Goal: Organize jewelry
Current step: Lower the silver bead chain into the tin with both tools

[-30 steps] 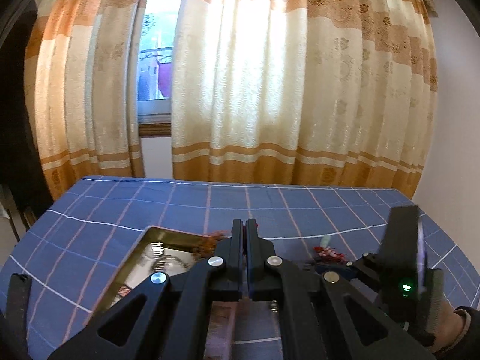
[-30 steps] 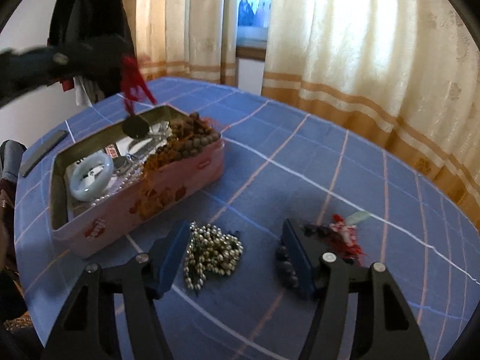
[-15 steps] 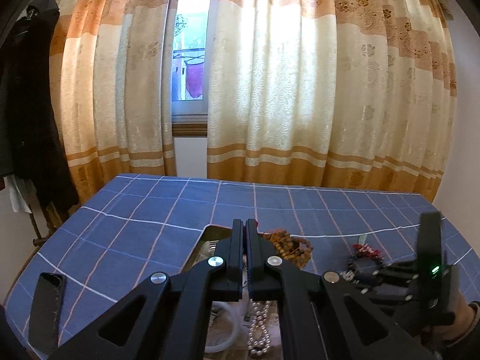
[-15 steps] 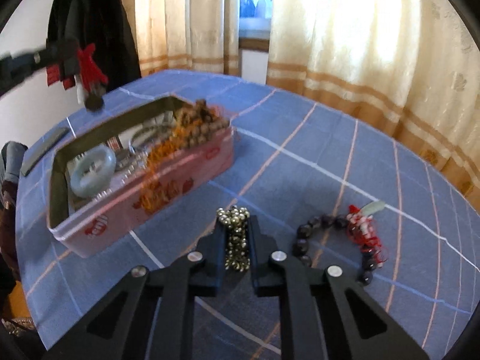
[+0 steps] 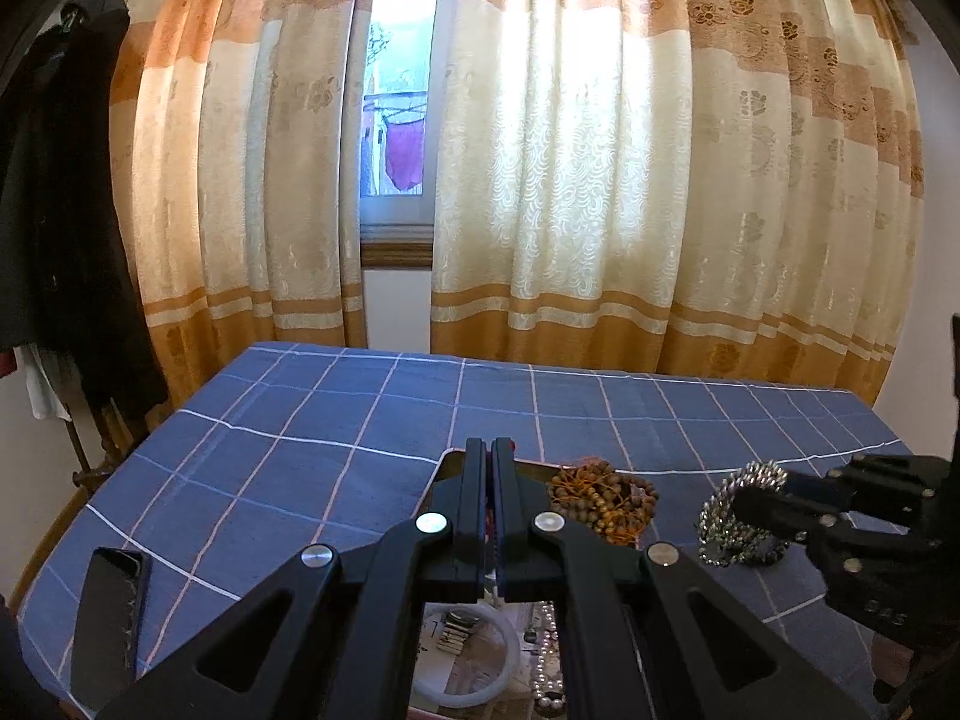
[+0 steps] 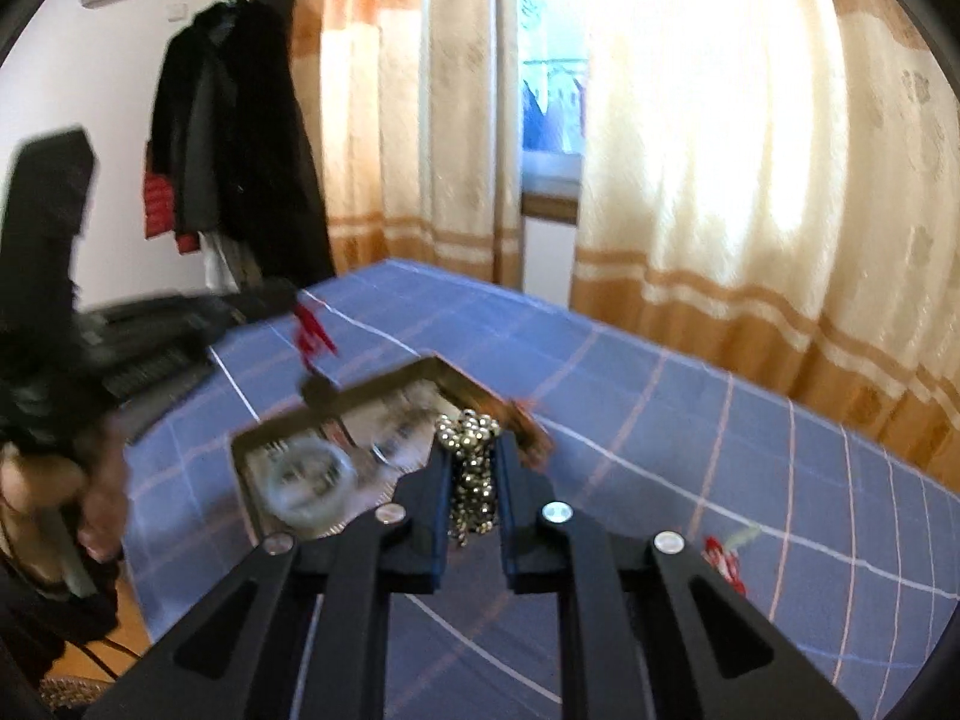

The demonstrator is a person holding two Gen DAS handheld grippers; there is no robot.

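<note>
silver bead chain [image 6: 472, 480] pinched between right jaws

At lower centre, the right gripper [image 6: 472, 468] is clamped on a bunch of silver bead chain [image 6: 472, 480]. Just beyond it an open tin [image 6: 252, 438] holds a pale bangle [image 6: 306, 483]. At left, the blurred left gripper [image 6: 294, 300] dangles a red-tasselled pendant [image 6: 313, 354] above the blue checked tablecloth [image 6: 660, 420].
</note>
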